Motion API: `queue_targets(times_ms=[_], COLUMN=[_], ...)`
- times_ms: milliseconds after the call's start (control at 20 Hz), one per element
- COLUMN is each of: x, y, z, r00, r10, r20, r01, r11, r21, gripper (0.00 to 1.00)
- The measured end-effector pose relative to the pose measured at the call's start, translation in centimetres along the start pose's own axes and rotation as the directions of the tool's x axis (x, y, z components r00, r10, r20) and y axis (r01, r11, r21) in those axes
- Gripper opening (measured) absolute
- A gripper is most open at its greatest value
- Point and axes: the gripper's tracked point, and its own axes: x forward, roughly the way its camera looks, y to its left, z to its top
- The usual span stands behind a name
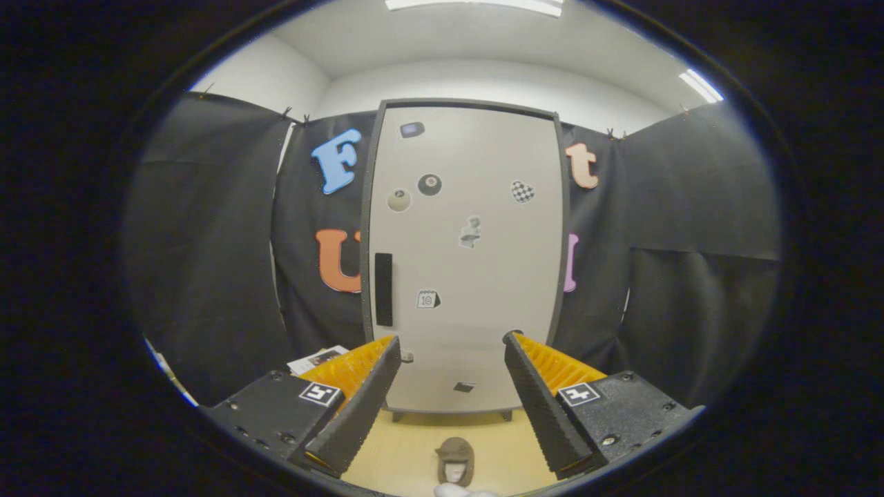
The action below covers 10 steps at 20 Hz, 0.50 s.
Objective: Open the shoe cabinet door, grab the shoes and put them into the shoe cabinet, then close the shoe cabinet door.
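Jaws released and empty, aimed at the closed shoe cabinet door [469,255] beyond them; its dark handle [383,289] at the left edge looks rigid, best to grip there, while 1 soft, light-looking shoe [456,460] lies on the floor [407,449] between them.

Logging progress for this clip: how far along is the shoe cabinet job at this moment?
Nothing looks done yet. The shoe cabinet door stands closed, its dark handle untouched. The gripper is open, holds nothing and faces the door from a distance. A brown shoe lies on the floor between the fingers, in front of the cabinet. All is left: open the door, put the shoe inside, close it.
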Motion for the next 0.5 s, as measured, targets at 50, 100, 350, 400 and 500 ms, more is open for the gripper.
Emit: queue_targets(times_ms=[50, 100, 350, 400, 500], x=[1.7, 3.5, 12.5, 14.2, 17.4], y=[1.0, 2.1, 6.4, 7.1, 8.1], z=[0.2, 0.4, 1.2, 1.4, 1.2], r00=[1.0, 0.999, 0.995, 0.994, 0.993], r10=[0.018, 0.037, 0.099, 0.108, 0.119], r20=[0.002, 0.007, 0.007, 0.003, -0.012], r01=[-0.018, -0.037, -0.099, -0.108, -0.118], r11=[1.0, 0.999, 0.995, 0.994, 0.993], r21=[0.002, 0.001, -0.008, -0.001, 0.017], gripper=[0.99, 0.99, 0.99, 0.99, 0.99])
